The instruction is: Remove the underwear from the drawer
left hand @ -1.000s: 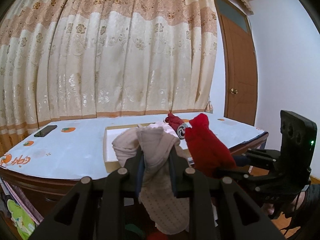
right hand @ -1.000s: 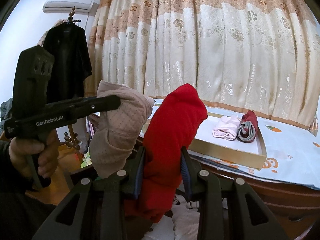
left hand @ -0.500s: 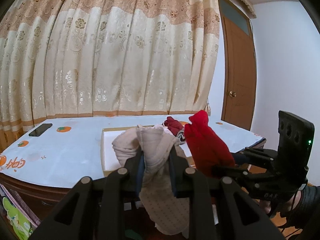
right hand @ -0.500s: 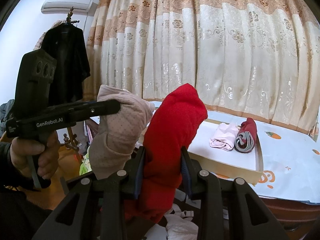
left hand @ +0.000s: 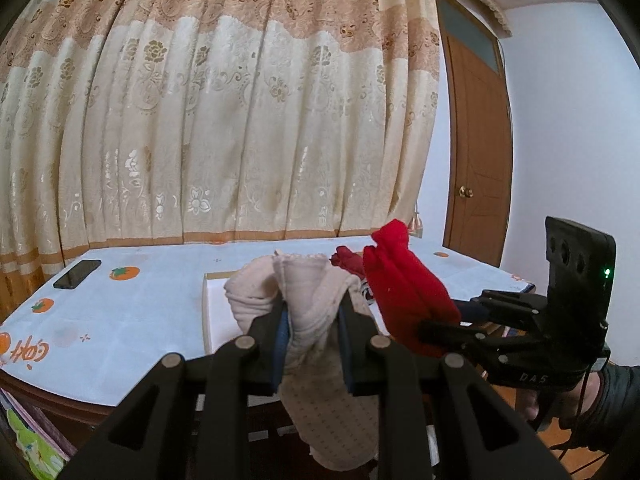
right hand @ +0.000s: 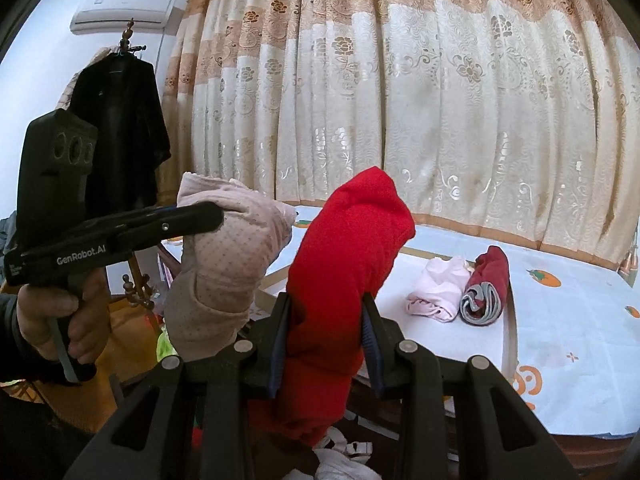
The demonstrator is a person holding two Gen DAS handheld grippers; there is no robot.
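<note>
My left gripper (left hand: 313, 316) is shut on a rolled beige dotted underwear (left hand: 320, 360), held in the air before the table edge. My right gripper (right hand: 326, 312) is shut on a rolled red underwear (right hand: 344, 260), held beside it. Each wrist view shows the other piece: the red underwear (left hand: 404, 292) to the right, the beige underwear (right hand: 224, 264) to the left. A shallow cardboard tray (right hand: 510, 320) on the table holds a pale pink roll (right hand: 438, 292) and a dark red and grey roll (right hand: 488, 288). The drawer itself is not clearly in view.
The table (left hand: 140, 320) has a white cloth with orange fruit prints; a black phone (left hand: 77, 273) lies at its far left. A patterned curtain (left hand: 220, 120) hangs behind. A wooden door (left hand: 478, 168) stands to the right, a coat rack with a black garment (right hand: 120, 128) to the left.
Both grippers rose a little with their rolls; the table and tray now sit lower in both views. Neither grip has changed.
</note>
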